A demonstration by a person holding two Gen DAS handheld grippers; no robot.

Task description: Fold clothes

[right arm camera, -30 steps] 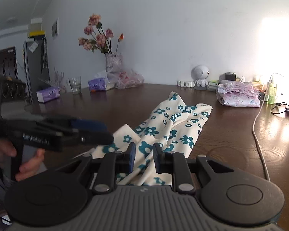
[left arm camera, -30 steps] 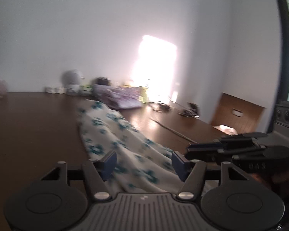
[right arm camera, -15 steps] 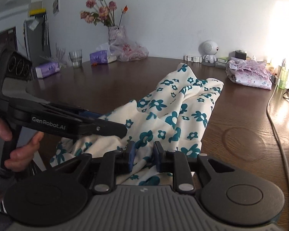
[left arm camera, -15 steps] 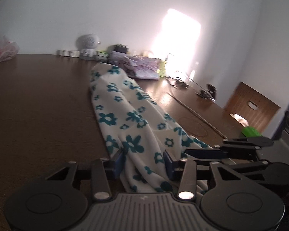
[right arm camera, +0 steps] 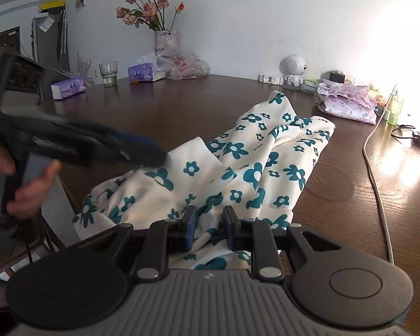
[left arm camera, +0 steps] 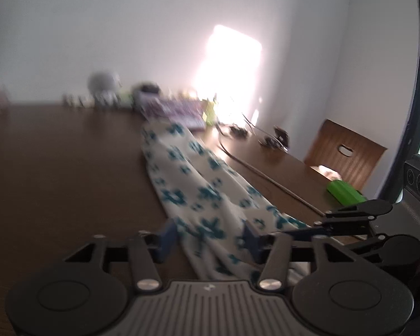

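A white cloth with blue flowers (right arm camera: 254,168) is laid in a long bunch on the brown tabletop (right arm camera: 182,106), with its near end hung over the edge. The right tongs (right arm camera: 207,231) are set a little apart with a fold of the cloth between them; a firm pinch cannot be told. The left tongs (left arm camera: 208,238) are held wide apart around the near end of the cloth, with nothing pinched yet. The grabbing step seems to be in hand. Next, both tongs should be closed on the cloth so it can be lifted and spread flat.
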